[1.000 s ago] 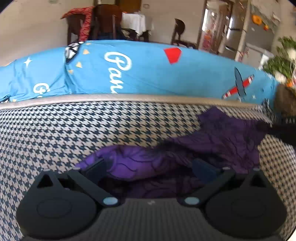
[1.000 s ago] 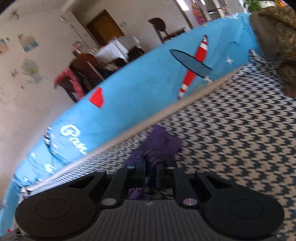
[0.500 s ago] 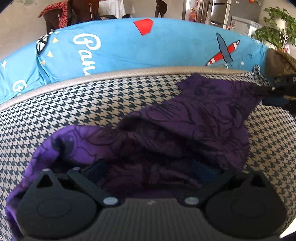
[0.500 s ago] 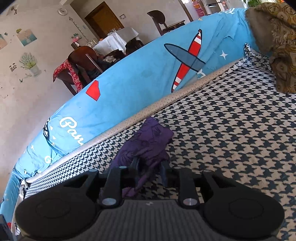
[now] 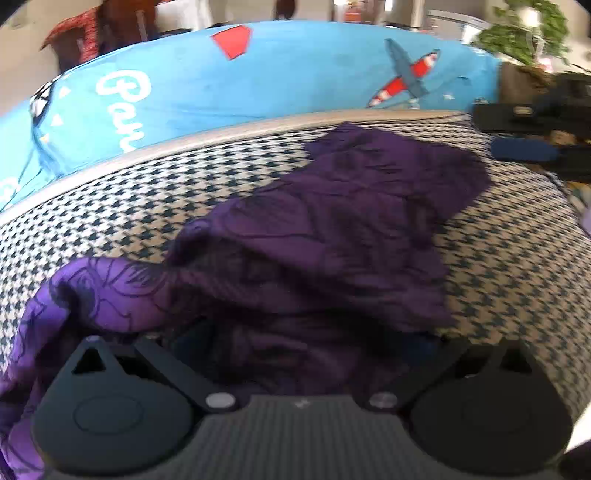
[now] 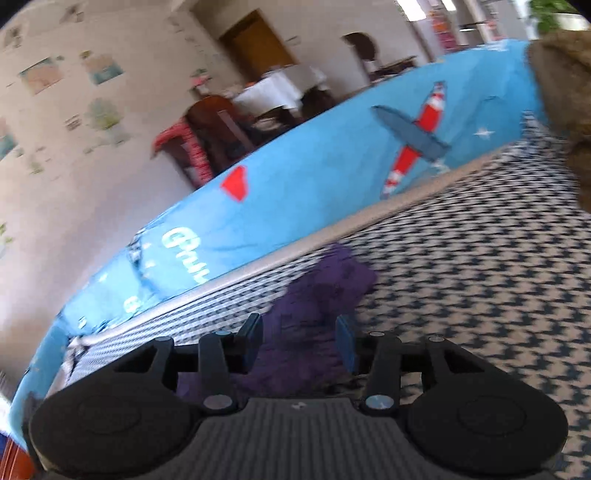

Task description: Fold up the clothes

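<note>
We work in a lived-in room with a pale wall (image 6: 110, 74) hung with small pictures, a brown door (image 6: 258, 44), and a dining table under a white cloth (image 6: 280, 90) with dark wooden chairs around it. Nearer to us, a bright blue bedsheet (image 5: 258, 81) printed with red aeroplanes and white lettering rises behind a surface covered in black-and-white houndstooth fabric (image 5: 517, 258), edged along its far side by a pale beige strip (image 5: 221, 138). The purple garment (image 5: 332, 229), patterned with dark line drawings, lies crumpled and spread across the houndstooth fabric, one end reaching almost to the beige strip and the other bunched up close to us. Our left gripper (image 5: 299, 350) sits low over that near end, its jaws spread wide with the purple cloth heaped between and over them; the fingertips are buried in shadow and folds, and the jaws do not appear to pinch anything. Our right gripper (image 6: 299, 332) has its jaws partly open, the blue pads (image 6: 345, 339) on either side of a ridge of the purple garment without closing on it. A brown patterned cloth (image 6: 565, 81) sits at the far right, with a green plant (image 5: 524, 33) behind.
</note>
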Demonstrator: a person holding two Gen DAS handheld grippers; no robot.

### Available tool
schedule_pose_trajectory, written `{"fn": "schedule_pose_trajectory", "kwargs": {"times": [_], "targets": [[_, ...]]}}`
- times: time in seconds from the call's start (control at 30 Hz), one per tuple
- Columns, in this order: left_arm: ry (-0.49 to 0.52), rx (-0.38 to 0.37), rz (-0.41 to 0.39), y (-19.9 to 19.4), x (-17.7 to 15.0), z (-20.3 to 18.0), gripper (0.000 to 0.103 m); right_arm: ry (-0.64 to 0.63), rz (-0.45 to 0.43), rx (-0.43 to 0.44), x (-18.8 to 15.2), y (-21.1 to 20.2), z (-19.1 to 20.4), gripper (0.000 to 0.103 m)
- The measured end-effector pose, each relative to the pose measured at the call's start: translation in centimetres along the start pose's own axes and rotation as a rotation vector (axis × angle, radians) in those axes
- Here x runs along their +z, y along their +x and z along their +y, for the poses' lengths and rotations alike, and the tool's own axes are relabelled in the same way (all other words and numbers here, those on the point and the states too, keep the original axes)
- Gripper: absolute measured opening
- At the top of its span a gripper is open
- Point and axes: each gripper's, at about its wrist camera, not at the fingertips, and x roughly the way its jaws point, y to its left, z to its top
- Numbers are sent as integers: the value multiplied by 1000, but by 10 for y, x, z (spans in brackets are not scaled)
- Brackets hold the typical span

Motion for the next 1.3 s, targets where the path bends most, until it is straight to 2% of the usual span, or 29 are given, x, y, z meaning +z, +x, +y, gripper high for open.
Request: {"fn": "schedule_pose_trajectory", "kwargs": {"times": [0.07,0.2,0.37,0.43,0.6,0.8,0.87,0.9,0.93,0.97,1.03,1.3], "targets": [[20,-11,-31,-12,-1,2,103,-41,18,43,-5,6,12,44],[14,62,-99,-34,-1,17,103,-123,53,130,-14,17,36,51],[-123,126,-125,-46,0,62,103,-196,78,189,-26,34,62,56],[-172,141,-123,-49,-1,78,103,-206,92,209,-29,43,71,62],[-260,198,-143,-55,-4,112,103,-231,157,278,-44,67,95,68],[-310,194,-131,-58,-8,134,103,-394,225,133,-67,93,119,69],[-304,192,-130,-59,-10,134,103,-422,228,83,-72,99,120,51],[-300,187,-132,-59,-10,134,103,-419,220,66,-72,99,118,32],[-294,184,-135,-60,-10,132,103,-416,212,49,-71,100,117,17],[-286,183,-138,-61,-11,130,103,-397,185,51,-66,97,115,12],[-268,183,-143,-62,-11,125,103,-356,129,59,-55,91,111,12],[-201,146,-148,-58,-12,111,103,-148,-146,281,-4,46,96,11]]}}
